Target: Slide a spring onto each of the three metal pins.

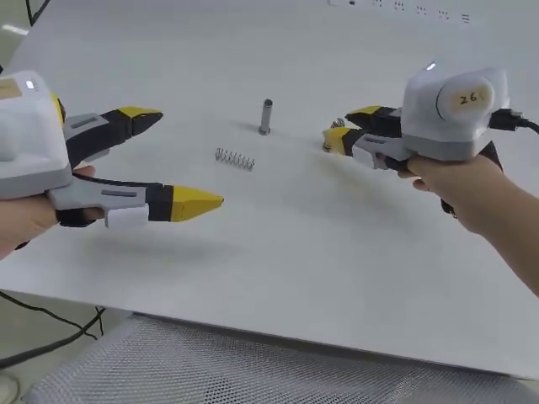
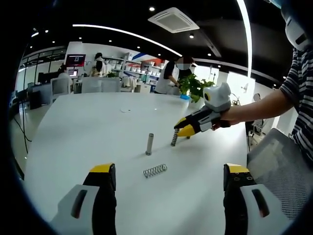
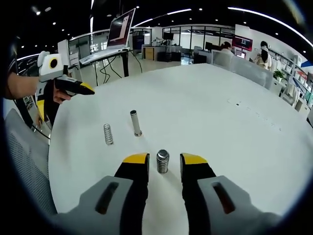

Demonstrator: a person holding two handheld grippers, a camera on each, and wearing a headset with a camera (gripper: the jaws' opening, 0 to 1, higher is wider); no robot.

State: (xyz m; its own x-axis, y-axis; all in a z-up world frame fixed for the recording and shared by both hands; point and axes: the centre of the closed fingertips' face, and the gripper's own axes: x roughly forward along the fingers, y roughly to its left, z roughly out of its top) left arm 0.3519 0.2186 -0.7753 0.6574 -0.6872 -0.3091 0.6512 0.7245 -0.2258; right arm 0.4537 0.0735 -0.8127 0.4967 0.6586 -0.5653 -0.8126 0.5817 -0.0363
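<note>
While the white bench (image 1: pixel 320 252) ran smooth and pale under both tools, an open office lay behind it, with desks, screens, a potted plant (image 2: pixel 193 87) and a few people far off. Two metal pins stood upright on the bench, and two springs could be counted. The bare pin (image 1: pixel 266 116) stood near the middle, and the loose spring (image 1: pixel 235 158) lay on its side just beside it, on the person's side. The left claw (image 1: pixel 190 157) hung above the bench with its jaws spread wide, well apart from that spring, which lay ahead of the gap between them. The right claw (image 3: pixel 165 157) had its jaws a little apart on either side of the second pin (image 3: pixel 162 161), which wore the other spring around its shaft; neither jaw touched it.
</note>
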